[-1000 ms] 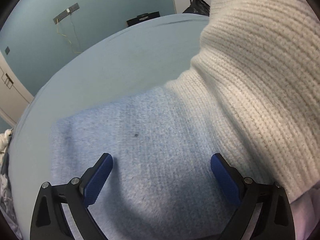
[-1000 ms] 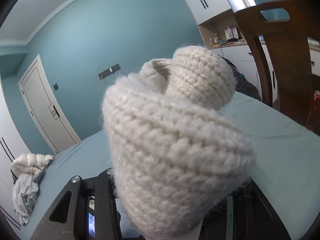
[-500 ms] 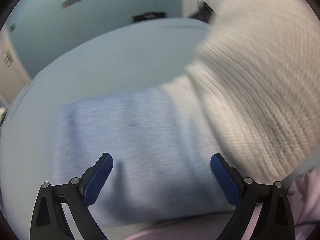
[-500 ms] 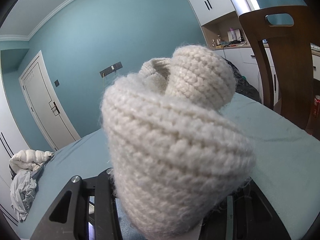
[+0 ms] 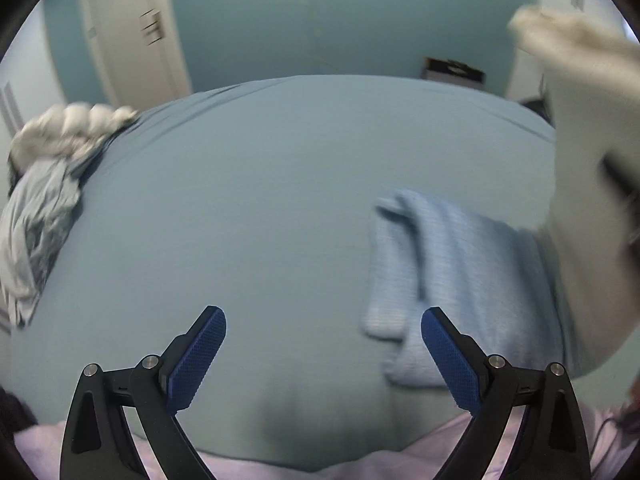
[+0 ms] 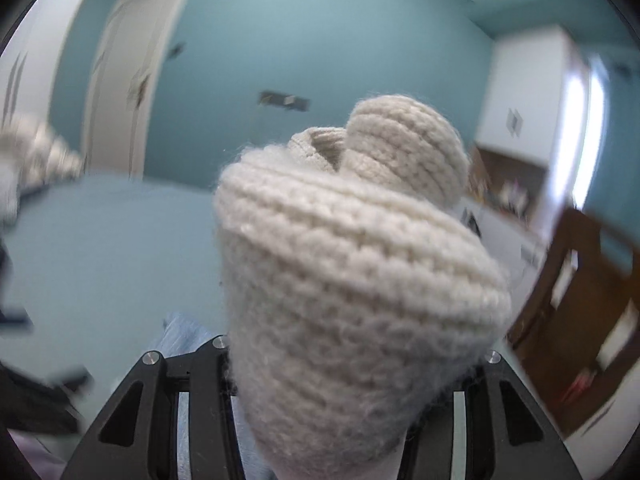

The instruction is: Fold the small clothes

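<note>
Two claws (image 5: 322, 354) (image 6: 352, 432), one cream knit (image 6: 352, 280), one blue garment (image 5: 452, 276).

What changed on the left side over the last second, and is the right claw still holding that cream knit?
The left claw pulled back off the blue cloth, which now lies folded on the bed to its right; bare sheet sits between its open fingers. The clothes pile has come into view at left. The right claw stays clamped on the cream knit, its bundle unchanged.

Right gripper (image 6: 352, 364) fingertips behind cream knit (image 6: 360, 264)
</note>
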The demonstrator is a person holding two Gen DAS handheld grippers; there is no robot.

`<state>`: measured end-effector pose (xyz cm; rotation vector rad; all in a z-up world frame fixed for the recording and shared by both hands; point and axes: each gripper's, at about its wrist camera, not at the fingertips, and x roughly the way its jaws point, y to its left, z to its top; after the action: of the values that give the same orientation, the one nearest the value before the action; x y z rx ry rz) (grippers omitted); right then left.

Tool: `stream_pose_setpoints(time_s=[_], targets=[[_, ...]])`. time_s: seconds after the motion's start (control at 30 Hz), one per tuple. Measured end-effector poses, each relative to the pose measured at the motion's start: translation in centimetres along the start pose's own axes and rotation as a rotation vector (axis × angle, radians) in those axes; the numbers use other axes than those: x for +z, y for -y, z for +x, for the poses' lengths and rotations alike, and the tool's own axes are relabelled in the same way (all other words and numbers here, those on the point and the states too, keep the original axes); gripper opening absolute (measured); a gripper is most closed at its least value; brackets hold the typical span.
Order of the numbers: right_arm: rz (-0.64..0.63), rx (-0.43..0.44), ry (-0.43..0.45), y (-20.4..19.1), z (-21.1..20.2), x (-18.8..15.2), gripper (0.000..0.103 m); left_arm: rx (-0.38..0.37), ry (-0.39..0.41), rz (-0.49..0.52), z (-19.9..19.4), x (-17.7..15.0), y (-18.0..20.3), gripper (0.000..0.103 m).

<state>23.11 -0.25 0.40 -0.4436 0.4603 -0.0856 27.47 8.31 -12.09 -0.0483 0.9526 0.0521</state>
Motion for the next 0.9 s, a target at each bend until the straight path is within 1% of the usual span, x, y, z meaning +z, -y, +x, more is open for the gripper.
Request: stream_pose_setpoints(time_s=[0.03,0.07,0.1,0.13,0.17,0.2,0.23,0.27,0.3,0.33,0.37,0.4,0.47,0.5,0.53,0.57,0.6,0.63,0.67,0.7,0.73,0.77,0.8,0.83,0.87,0.9], targets=[[-0.046,-0.004,-0.012,-1.8,0.5,0.0,0.041,-0.004,0.000,-0.017,0.3,0.2,-0.8,0.099],[-0.111,-0.006,-0.032,-4.1,1.2,-0.1,0.042,-0.006,-0.001,-0.039,-0.1,0.1,-1.2,0.099],[-0.182,-0.011,-0.051,-6.5,1.9,-0.4,0.042,-0.005,-0.004,-0.067,-0.1,-0.1,-2.4,0.099],[-0.268,-0.009,-0.071,-9.4,2.9,-1.2,0.042,-0.001,-0.005,-0.087,0.1,-0.4,-3.7,0.096],[-0.317,-0.007,-0.085,-10.9,3.5,-1.8,0.042,0.062,-0.021,-0.085,1.8,0.0,-2.8,0.094],[-0.399,-0.006,-0.111,-13.3,4.4,-3.0,0.043,0.140,-0.038,-0.062,2.4,-0.2,-3.2,0.094],[-0.430,0.028,-0.160,-15.1,5.4,-4.1,0.045,0.169,-0.044,-0.046,3.1,-0.2,-3.2,0.094],[-0.484,0.035,-0.203,-17.0,6.4,-5.6,0.046,0.131,-0.039,-0.057,3.3,-0.3,-3.7,0.095],[-0.550,0.008,-0.208,-18.5,6.9,-6.8,0.049,0.087,-0.039,-0.080,3.3,-0.4,-4.4,0.096],[-0.660,-0.057,-0.166,-20.6,7.0,-8.5,0.051,0.077,-0.038,-0.101,3.2,-0.5,-5.0,0.096],[-0.682,-0.084,-0.132,-21.6,6.7,-9.2,0.052,0.084,-0.036,-0.108,3.2,-0.5,-5.3,0.096],[-0.671,-0.083,-0.131,-21.7,6.6,-9.2,0.053,0.101,-0.027,-0.111,3.1,-0.4,-5.6,0.096],[-0.604,-0.059,-0.168,-21.3,6.8,-8.8,0.057,0.099,-0.009,-0.133,2.3,-0.2,-6.6,0.096],[-0.572,-0.032,-0.187,-21.0,6.9,-8.5,0.064,0.092,-0.002,-0.152,1.8,-0.5,-6.5,0.096],[-0.510,0.034,-0.212,-20.2,6.7,-7.9,0.072,0.086,0.004,-0.171,1.6,-0.6,-7.0,0.096],[-0.440,0.114,-0.234,-19.3,6.4,-7.2,0.075,0.082,0.012,-0.189,1.2,-1.0,-7.4,0.096],[-0.343,0.211,-0.247,-18.1,5.7,-6.4,0.075,0.080,0.023,-0.199,0.8,-1.0,-7.6,0.096],[-0.227,0.281,-0.249,-16.5,4.8,-5.6,0.075,0.081,0.028,-0.197,0.2,-0.7,-8.1,0.096],[-0.123,0.326,-0.252,-14.9,3.9,-5.1,0.075,0.084,0.031,-0.189,-0.6,-0.7,-8.1,0.096],[-0.056,0.373,-0.247,-13.8,3.4,-5.0,0.075,0.087,0.036,-0.182,-0.7,-0.1,-8.4,0.096],[0.060,0.467,-0.228,-11.8,2.2,-5.0,0.075,0.085,0.042,-0.175,-1.1,0.0,-8.0,0.096],[0.174,0.537,-0.208,-9.6,1.1,-5.4,0.076,0.079,0.047,-0.169,-1.6,0.1,-7.8,0.096],[0.247,0.559,-0.193,-7.7,0.7,-5.9,0.080,0.074,0.050,-0.163,-1.8,0.1,-7.5,0.096],[0.349,0.555,-0.168,-5.2,0.0,-7.2,0.086,0.072,0.056,-0.156,-1.9,0.1,-7.0,0.096],[0.424,0.533,-0.154,-3.3,-0.1,-8.3,0.088,0.071,0.060,-0.148,-2.1,0.2,-6.5,0.096],[0.464,0.516,-0.149,-2.2,-0.2,-9.3,0.090,0.064,0.061,-0.140,-2.3,0.2,-5.8,0.096]])
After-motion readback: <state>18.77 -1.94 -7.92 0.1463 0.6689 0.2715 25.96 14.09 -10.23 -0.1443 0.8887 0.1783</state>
